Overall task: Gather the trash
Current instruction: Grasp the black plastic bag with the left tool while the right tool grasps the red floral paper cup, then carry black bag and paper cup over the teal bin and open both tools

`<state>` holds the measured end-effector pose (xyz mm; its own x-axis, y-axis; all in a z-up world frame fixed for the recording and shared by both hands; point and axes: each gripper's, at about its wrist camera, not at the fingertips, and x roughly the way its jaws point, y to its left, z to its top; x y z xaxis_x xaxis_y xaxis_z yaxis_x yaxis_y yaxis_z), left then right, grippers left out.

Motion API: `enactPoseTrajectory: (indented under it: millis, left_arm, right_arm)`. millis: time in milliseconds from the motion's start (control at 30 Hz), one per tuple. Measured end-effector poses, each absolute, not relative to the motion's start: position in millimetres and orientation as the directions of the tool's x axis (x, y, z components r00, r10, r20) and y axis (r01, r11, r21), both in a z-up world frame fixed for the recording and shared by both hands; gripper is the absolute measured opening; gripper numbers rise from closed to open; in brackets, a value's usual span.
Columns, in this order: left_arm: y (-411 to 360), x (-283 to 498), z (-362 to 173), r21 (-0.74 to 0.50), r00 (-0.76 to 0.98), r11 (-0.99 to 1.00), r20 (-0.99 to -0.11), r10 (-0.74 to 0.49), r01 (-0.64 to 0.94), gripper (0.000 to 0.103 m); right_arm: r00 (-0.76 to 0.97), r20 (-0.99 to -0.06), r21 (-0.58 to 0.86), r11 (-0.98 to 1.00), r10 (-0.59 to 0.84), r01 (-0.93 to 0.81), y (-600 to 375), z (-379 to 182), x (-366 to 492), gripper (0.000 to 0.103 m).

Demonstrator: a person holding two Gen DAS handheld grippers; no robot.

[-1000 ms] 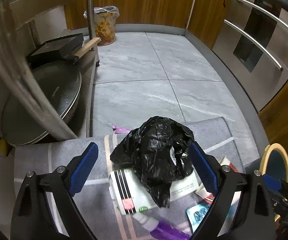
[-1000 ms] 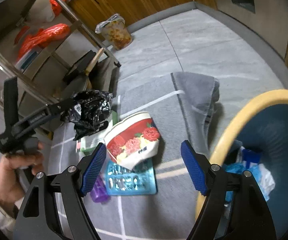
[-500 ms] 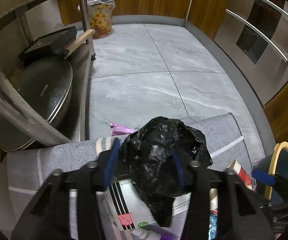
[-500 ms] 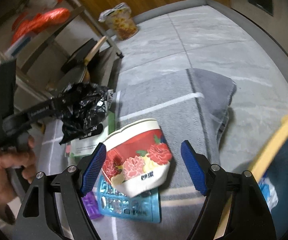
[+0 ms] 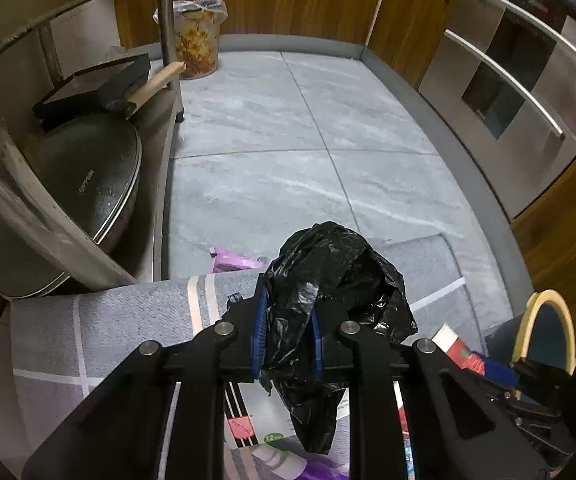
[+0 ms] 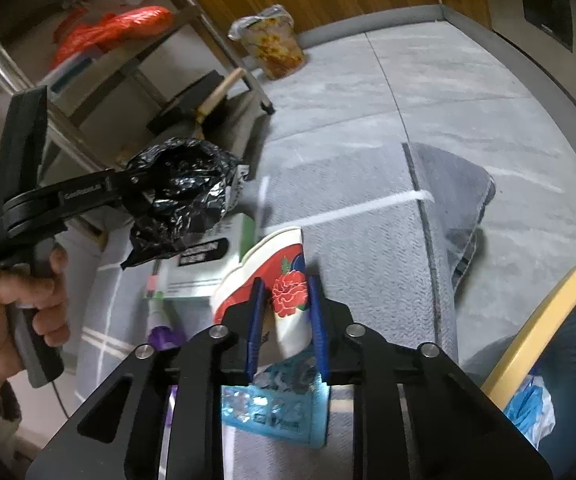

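Left gripper [image 5: 285, 336] has its jaws pinched tight on the black bag [image 5: 336, 280], and the bag hangs in the air above the grey mat [image 5: 127, 312], its loose tail drooping over a white box [image 6: 203, 264] that lies flat on the mat. From the right wrist view the same bag [image 6: 179, 196] bulges out ahead of the left gripper [image 6: 127, 188], with the person's left hand [image 6: 11, 312] wrapped round the handle. Right gripper [image 6: 283, 320] is clamped too, jaws squeezing the rim of the paper bowl [image 6: 271, 280], a red rose printed on its side, and the bowl tilts over a blue blister pack [image 6: 275, 404] on the mat. Just left of the pack sits a purple-capped tube [image 6: 159, 332], touching the white box. Off to the right stands the bin [image 6: 528, 348], yellow rim, blue inside, a crumpled blue bag [image 6: 528, 408] already in it; the mat's folded edge [image 6: 468, 208] lies between the bowl and the bin. Crowding the left side is a metal rack [image 5: 67, 216] carrying a big pan lid [image 5: 83, 184] and a dark pan with a wooden handle [image 5: 155, 82], close beside the held bag. A pink scrap [image 5: 231, 262] lies on the tiled floor [image 5: 288, 152] at the mat's far edge, and a flowered waste basket [image 5: 195, 36] stands well apart against the wooden wall.
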<state>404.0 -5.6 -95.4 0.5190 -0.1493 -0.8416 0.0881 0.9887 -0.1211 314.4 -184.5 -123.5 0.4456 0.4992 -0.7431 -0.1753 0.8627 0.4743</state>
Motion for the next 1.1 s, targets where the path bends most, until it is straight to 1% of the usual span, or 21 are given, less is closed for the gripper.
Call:
enactPoseTrajectory:
  millis: [200, 633, 867, 1100]
  left_arm:
    - [-10, 393, -76, -0.125, 0.546, 0.986, -0.822, -0.164, 0.107, 0.016]
    - [-13, 348, -27, -0.107, 0.616, 0.984, -0.768, -0.173, 0.142, 0.016]
    - [-18, 321, -9, -0.102, 0.640, 0.981, -0.746, -0.185, 0.164, 0.016]
    - [-43, 285, 10, -0.112, 0.648, 0.968, -0.725, -0.235, 0.226, 0.016]
  right_arm:
    - [0.469, -0.720, 0.472, 0.856, 0.512, -0.210, -178, -105, 303, 0.016]
    - [0.545, -0.659, 0.460, 0.851, 0.519, -0.253, -182, -55, 261, 0.016]
    - [0.594, -0.645, 0.418, 0.873, 0.481, -0.252, -202, -23, 227, 0.016]
    - [0.642, -0.637, 0.368, 0.900, 0.427, -0.233, -229, 13, 190, 0.016]
